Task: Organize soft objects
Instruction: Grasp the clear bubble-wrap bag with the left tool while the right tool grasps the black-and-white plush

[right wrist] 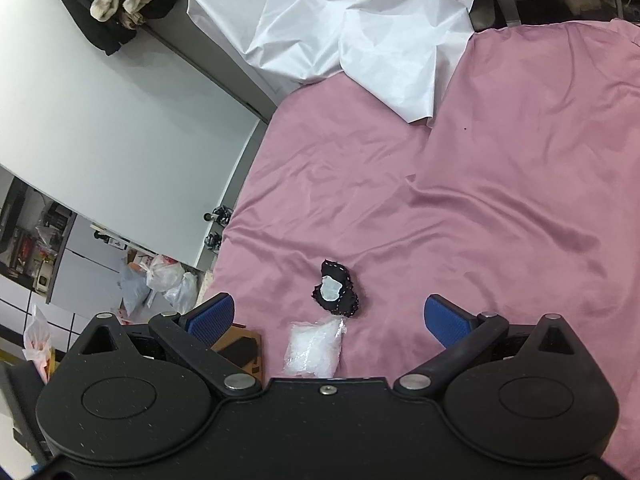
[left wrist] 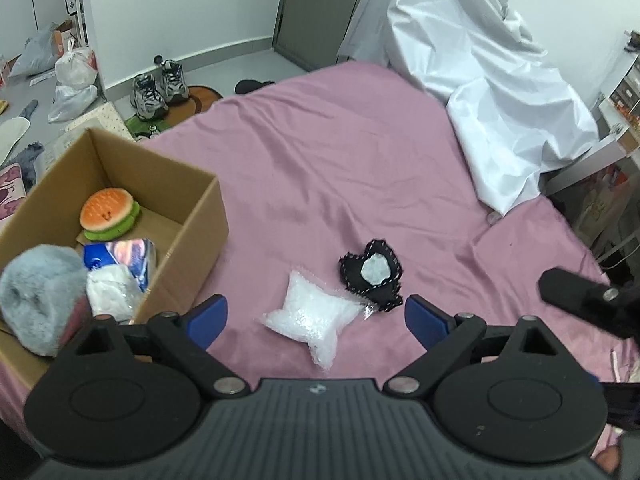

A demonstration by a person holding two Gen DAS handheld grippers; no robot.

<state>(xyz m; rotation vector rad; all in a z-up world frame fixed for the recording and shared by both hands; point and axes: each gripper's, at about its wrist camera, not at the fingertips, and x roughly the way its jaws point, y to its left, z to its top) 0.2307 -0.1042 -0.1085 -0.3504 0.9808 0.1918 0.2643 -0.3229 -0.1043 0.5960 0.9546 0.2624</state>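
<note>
A white bubble-wrap pouch (left wrist: 316, 316) and a black stitched felt piece with a pale patch (left wrist: 372, 276) lie side by side on the pink bed sheet (left wrist: 320, 168). My left gripper (left wrist: 316, 320) is open and empty, hovering just above the pouch. An open cardboard box (left wrist: 200, 216) at the left holds a plush burger (left wrist: 108, 212), a blue-and-white soft pack (left wrist: 128, 258), a white bag and a grey furry toy (left wrist: 40, 296). My right gripper (right wrist: 330, 320) is open and empty, with the pouch (right wrist: 314, 350) and felt piece (right wrist: 336, 290) between its fingers; part of it shows in the left wrist view (left wrist: 580, 300).
A crumpled white sheet (left wrist: 480, 80) covers the bed's far right corner. Sneakers (left wrist: 160, 88), plastic bags (left wrist: 76, 80) and clutter lie on the floor beyond the bed's left edge. Shelves stand to the right of the bed.
</note>
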